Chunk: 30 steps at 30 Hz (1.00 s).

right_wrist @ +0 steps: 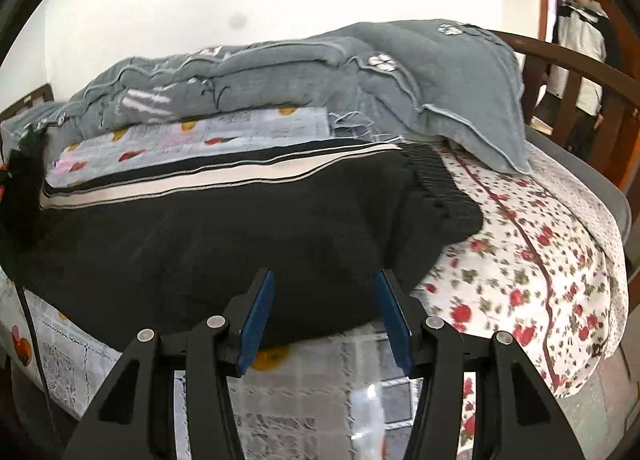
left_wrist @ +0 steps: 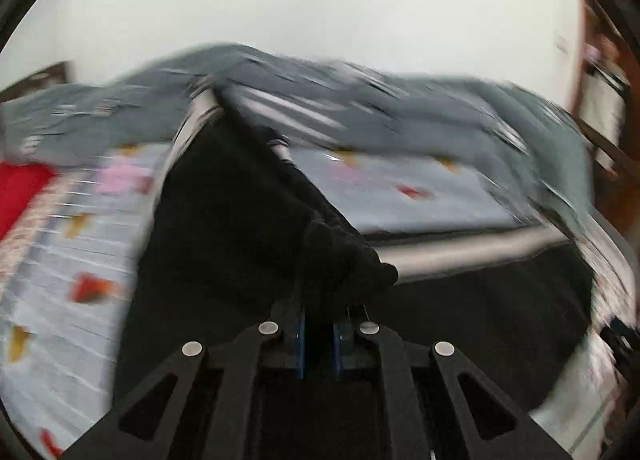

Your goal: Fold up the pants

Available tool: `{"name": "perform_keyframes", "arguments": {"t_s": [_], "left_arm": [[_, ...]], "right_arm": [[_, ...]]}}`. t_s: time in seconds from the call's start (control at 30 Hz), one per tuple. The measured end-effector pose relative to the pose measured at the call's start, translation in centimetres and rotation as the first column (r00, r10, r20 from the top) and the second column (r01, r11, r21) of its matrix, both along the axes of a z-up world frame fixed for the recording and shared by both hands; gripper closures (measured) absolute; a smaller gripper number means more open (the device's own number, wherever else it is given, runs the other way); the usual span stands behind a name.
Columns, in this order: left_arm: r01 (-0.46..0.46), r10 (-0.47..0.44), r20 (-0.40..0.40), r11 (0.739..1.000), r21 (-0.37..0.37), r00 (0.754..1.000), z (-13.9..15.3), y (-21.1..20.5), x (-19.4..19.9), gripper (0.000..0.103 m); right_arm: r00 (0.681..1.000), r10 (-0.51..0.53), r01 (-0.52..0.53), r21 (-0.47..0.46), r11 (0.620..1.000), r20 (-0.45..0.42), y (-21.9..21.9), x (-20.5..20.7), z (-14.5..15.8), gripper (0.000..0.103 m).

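The bed (right_wrist: pixel 520 260) carried everything: a grey quilt (right_wrist: pixel 320 59) bunched far beyond both claws, a floral sheet (right_wrist: pixel 540 280) off to the right claw's right, and the black pants (right_wrist: pixel 240 227) spread just ahead of the right claw (right_wrist: pixel 325 320). Their waistband (right_wrist: pixel 440 183) lay ahead and to the right of that claw, the white side stripe (right_wrist: pixel 200 183) along the far edge.

The left claw (left_wrist: pixel 320 340) was clamped shut on a bunch of the pants' black cloth, which rose as a taut ridge straight ahead of it; that view was smeared with motion. The right claw stood half open, gripping nothing, the pants' near edge lying between and just beyond its blue pads (right_wrist: pixel 256 320).

The step looked like carrying one end of the pants over the other. Done well, the left claw would keep its pinch firm and bring the cloth across in a flat arc, low enough to avoid a billow, lining stripe on stripe. The right claw might pin the near edge so the lower layer did not drag.
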<state>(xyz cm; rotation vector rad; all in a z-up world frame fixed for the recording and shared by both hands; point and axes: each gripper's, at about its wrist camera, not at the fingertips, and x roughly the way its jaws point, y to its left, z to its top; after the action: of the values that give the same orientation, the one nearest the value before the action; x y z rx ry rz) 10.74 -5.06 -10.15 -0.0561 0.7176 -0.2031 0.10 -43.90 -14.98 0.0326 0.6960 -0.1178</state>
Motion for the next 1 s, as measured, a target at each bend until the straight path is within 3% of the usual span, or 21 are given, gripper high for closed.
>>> {"name": "perform_keyframes", "arguments": {"t_s": [0.13, 0.3, 0.4, 0.47, 0.53, 0.63, 0.8, 0.93, 1.0], "left_arm": [[0.188, -0.195, -0.116, 0.98, -0.063, 0.974, -4.0, -7.5, -1.1, 0.094], [0.174, -0.178, -0.157, 0.984, -0.036, 0.972, -6.4, -9.7, -2.7, 0.094], [0.203, -0.213, -0.196, 0.977, -0.068, 0.957, -6.0, -9.1, -2.9, 0.08], [0.229, -0.243, -0.194, 0.969, -0.091, 0.95, -5.1, -7.7, -3.9, 0.057], [0.236, -0.251, -0.14, 0.965, -0.116, 0.958, -4.3, -5.7, -5.4, 0.037], [0.23, -0.24, -0.082, 0.966, -0.115, 0.967, -3.1, -3.1, -6.3, 0.034], [0.017, -0.017, -0.055, 1.0, 0.004, 0.998, -2.8, 3.2, -6.9, 0.034], [-0.125, 0.123, -0.064, 0.992, -0.016, 0.99, -3.3, 8.3, -6.1, 0.034], [-0.151, 0.149, -0.083, 0.988, -0.018, 0.985, -4.3, 9.7, -5.3, 0.034]], "right_arm": [[1.0, -0.021, 0.02, 0.043, 0.999, 0.003, -0.7, -1.3, -0.8, 0.051], [0.999, -0.042, 0.043, 0.062, 0.997, -0.021, -0.2, -3.4, -1.9, 0.051], [0.999, -0.038, 0.039, 0.068, 0.997, -0.008, 0.7, -4.3, -1.9, 0.051], [1.0, -0.031, 0.03, 0.089, 0.996, 0.001, 1.2, -4.2, -1.7, 0.051], [1.0, -0.004, 0.002, 0.111, 0.994, 0.011, 2.1, -3.5, -1.2, 0.051], [0.998, 0.053, -0.056, 0.129, 0.99, 0.027, 4.4, -1.7, -0.5, 0.051], [0.984, 0.167, -0.177, 0.201, 0.963, 0.067, 9.8, 2.0, 0.1, 0.051], [0.965, 0.238, -0.257, 0.227, 0.939, 0.111, 14.3, 4.2, -0.1, 0.051], [0.959, 0.262, -0.28, 0.209, 0.937, 0.109, 16.2, 4.8, -0.8, 0.051]]}}
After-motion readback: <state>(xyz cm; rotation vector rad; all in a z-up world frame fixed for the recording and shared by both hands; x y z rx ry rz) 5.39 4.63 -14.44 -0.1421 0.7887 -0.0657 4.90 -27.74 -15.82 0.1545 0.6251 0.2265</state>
